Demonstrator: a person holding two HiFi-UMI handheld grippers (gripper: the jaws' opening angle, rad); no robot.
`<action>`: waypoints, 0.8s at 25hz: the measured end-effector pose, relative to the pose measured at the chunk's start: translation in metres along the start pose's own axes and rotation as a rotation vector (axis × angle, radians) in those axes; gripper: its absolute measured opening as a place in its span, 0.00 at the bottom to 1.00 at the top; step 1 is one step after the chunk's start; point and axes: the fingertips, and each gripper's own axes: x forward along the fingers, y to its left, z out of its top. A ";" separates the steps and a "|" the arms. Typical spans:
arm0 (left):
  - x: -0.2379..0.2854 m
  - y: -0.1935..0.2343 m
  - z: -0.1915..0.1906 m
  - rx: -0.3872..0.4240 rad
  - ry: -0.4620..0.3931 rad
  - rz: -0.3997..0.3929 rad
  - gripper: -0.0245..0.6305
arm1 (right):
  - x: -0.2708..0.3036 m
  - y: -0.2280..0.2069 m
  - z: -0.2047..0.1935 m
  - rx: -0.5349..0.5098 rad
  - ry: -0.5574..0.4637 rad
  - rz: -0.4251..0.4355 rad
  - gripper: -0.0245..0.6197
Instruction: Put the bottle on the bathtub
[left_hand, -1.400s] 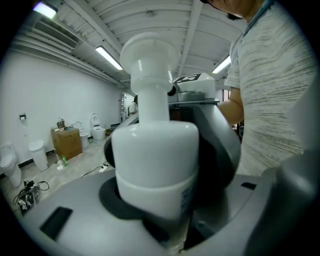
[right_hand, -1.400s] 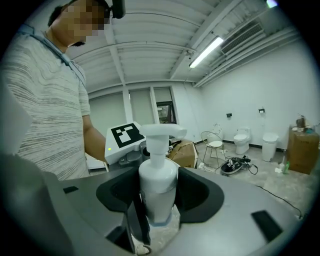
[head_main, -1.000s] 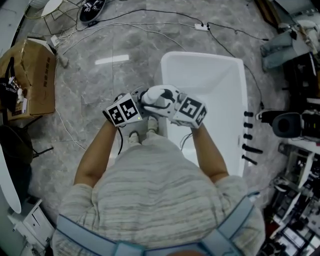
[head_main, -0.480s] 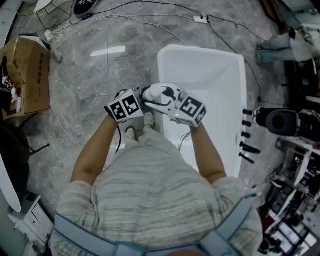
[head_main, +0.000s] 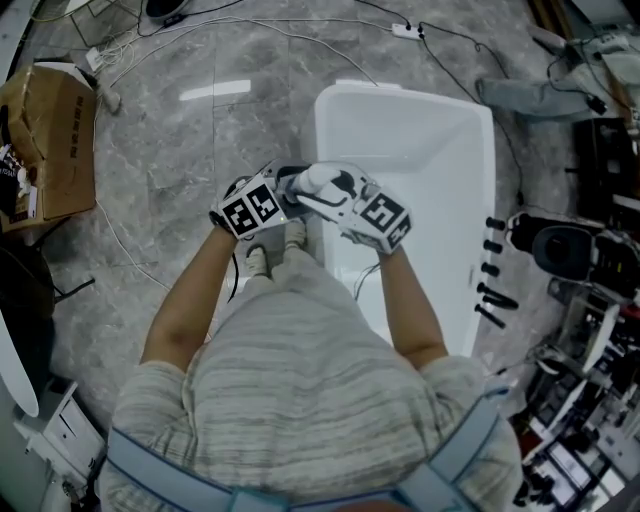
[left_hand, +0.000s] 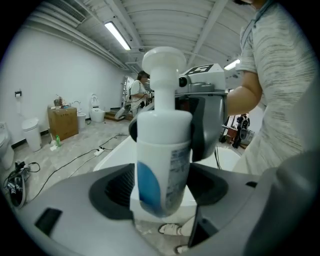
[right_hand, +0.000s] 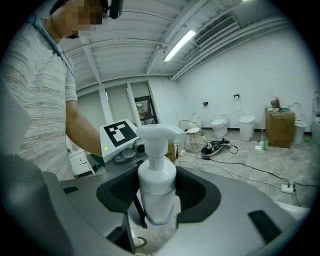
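Over the bathtub (head_main: 430, 180) rim, right gripper (right_hand: 156, 202) clamps the blue-labelled bottle (left_hand: 162, 145); left gripper (left_hand: 162, 190) just opened around it.

Head camera: above you, facing steeply down onto bathtub (head_main: 425, 140), not close. Your two gripper views: facing each other, very close, both sharing bottle (left_hand: 162, 150) between them.

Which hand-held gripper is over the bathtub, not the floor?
The right hand-held gripper, above the white bathtub; the left hand-held gripper, jaws just opening around the white plastic pump bottle, hangs over the grey marble floor.
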 end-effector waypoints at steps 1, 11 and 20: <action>0.000 0.003 -0.005 -0.010 0.007 0.012 0.50 | -0.001 -0.006 -0.005 0.008 0.003 -0.022 0.38; 0.000 0.029 -0.045 -0.132 0.012 0.152 0.50 | -0.007 -0.086 -0.071 0.161 -0.012 -0.444 0.38; 0.020 0.043 -0.065 -0.207 -0.055 0.192 0.49 | 0.000 -0.133 -0.134 0.249 -0.001 -0.769 0.38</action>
